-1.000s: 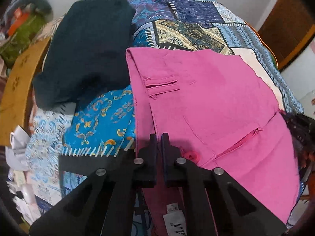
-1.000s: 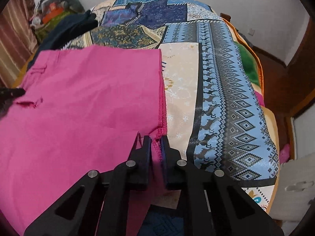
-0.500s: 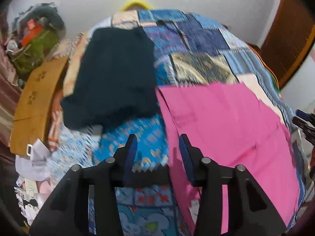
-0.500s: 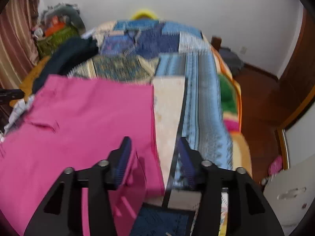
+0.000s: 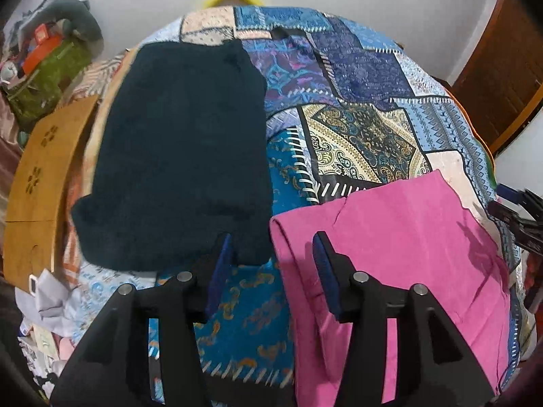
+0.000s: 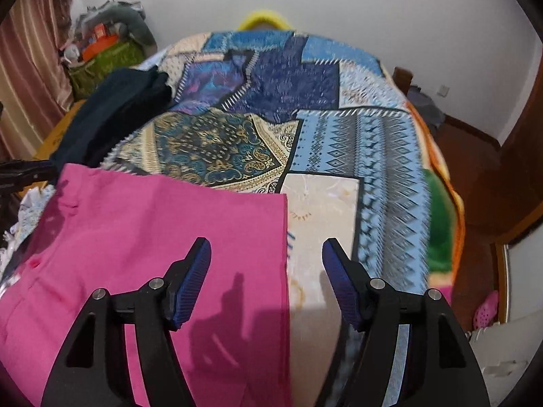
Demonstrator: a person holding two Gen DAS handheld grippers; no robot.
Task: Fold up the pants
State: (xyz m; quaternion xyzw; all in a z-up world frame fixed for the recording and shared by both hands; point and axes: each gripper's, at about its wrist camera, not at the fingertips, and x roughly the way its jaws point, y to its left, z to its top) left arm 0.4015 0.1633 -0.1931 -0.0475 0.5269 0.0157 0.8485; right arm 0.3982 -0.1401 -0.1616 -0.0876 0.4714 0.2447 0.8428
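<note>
No text, label, brand, number or sign can be read in either wrist view. The orange box (image 5: 43,39) on the clutter pile at the far left carries some white marking, but it is too small and blurred to make out. The wooden board (image 5: 32,183) beside the bed shows only cut-out flower-like shapes, not letters.

A home bedroom: patchwork-quilted bed (image 6: 339,142) (curtain (image 6: 30,54), clothes piled around).
</note>
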